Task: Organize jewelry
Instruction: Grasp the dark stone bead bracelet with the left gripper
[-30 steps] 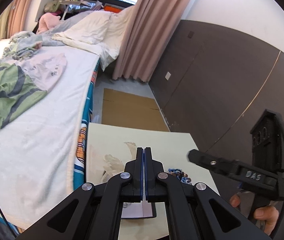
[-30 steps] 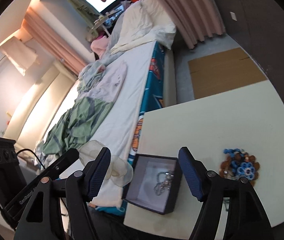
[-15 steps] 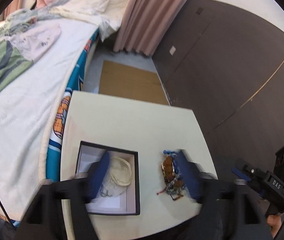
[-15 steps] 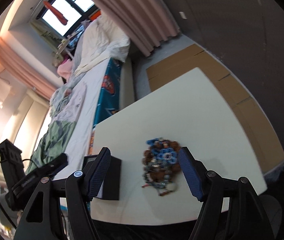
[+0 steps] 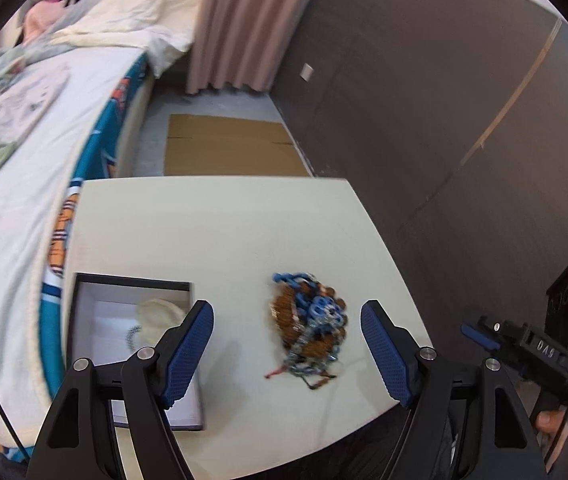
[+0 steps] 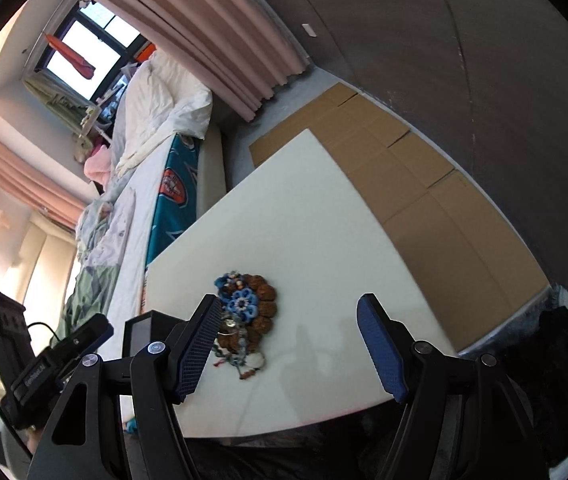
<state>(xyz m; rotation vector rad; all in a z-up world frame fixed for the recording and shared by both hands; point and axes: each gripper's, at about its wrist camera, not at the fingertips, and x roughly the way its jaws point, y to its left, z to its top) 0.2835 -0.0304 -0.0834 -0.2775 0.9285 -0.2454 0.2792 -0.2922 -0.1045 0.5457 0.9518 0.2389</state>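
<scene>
Both tools hang over the pale counter [image 5: 212, 232] now, angled down at it. The left tool [image 5: 287, 352] stands wide open, nothing between its blue pads; its jaws have just been opening, and the gap frames the jewelry pile [image 5: 309, 330] on the counter beyond, not yet touched. The right tool [image 6: 287, 344] is spread wide too, empty, with bare counter showing through its gap. From its side the pile [image 6: 244, 316] sits partly behind the left-hand finger, a tangle of blue beaded flowers, brown beads and loose cords.

Over by the bed-side edge of the counter sits the dark box [image 5: 136, 344], lid off, pale lining showing. Inside it lie a cream pouch [image 5: 160, 314] and what looks like a thin chain [image 5: 132, 334] beside it, though blur makes that hard to call. So something is already stowed, by the look of it.

What is left is the big part: that whole heap is out on the counter, well apart from the box, pieces knotted together. My read is that the task is early, with sorting of the heap not yet begun. The tangle could come up as one clump if a tool bites into it, so picking a single strand at the fringe looks the safer opening.
</scene>
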